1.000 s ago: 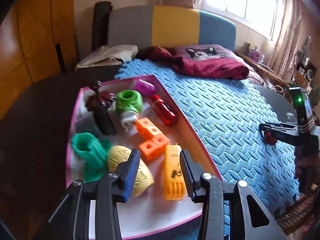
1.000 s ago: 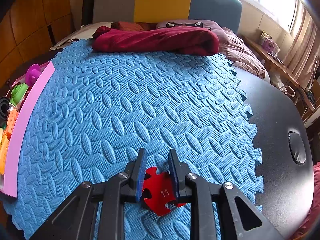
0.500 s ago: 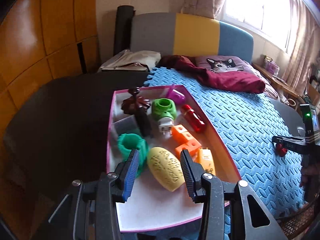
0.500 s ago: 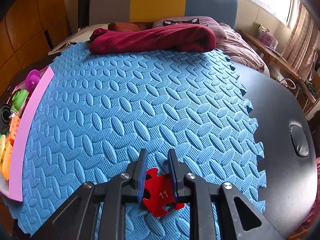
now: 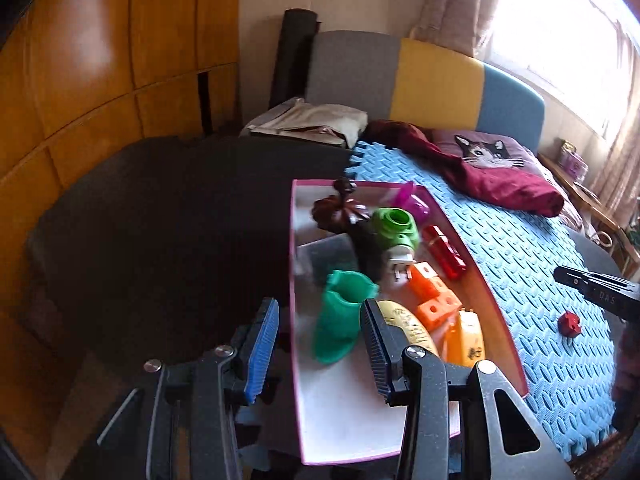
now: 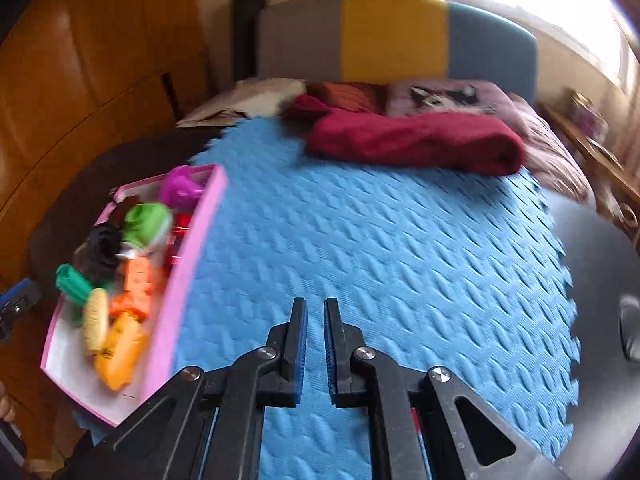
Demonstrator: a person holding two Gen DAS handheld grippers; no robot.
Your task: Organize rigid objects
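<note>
The letters "DAS" are printed in pale capitals on the black arm of the right gripper (image 5: 600, 294), as seen in the left wrist view. Raised lettering is carried by the yellow oval piece (image 5: 408, 326), and a dark mark by the orange-yellow block (image 5: 472, 340) beside it in the pink-rimmed tray (image 5: 500, 320); neither can be read.
</note>
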